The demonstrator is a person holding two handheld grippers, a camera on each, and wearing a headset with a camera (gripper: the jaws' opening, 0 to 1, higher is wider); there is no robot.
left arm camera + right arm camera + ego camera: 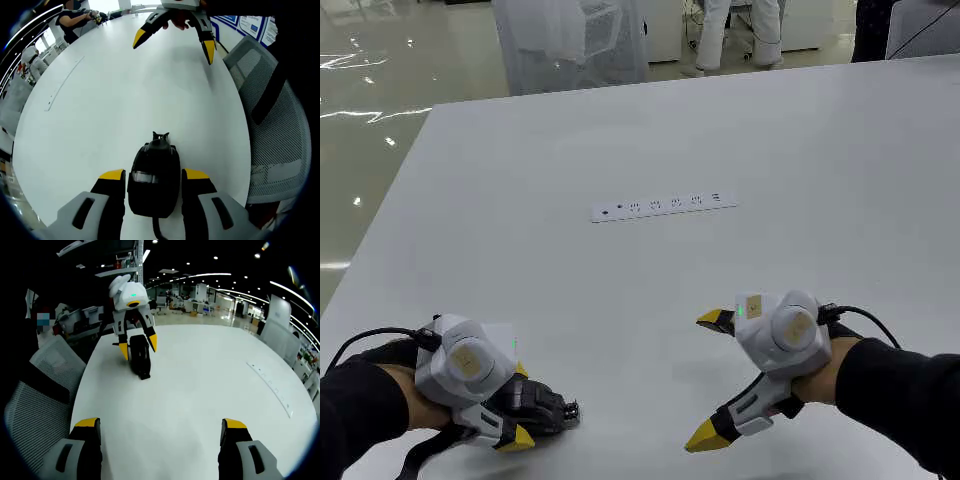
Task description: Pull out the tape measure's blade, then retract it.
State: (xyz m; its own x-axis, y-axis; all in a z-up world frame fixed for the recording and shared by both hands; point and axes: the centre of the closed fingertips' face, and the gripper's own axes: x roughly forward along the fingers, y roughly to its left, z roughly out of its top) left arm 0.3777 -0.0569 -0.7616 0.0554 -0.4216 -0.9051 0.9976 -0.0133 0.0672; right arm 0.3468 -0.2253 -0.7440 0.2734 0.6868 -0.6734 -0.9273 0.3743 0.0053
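Near edge of table: left gripper pinching the tape by its sides, case resting on the surface, hook facing the right gripper. That one is spread wide, empty, well apart. Blade looks not yet drawn. My judgement: left holds firm and low, right closes squarely on the hook, pulls straight. Strip lies farther off.

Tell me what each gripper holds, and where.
The left gripper clamps the black tape measure by the sides of its case; the right gripper is open, holding nothing.
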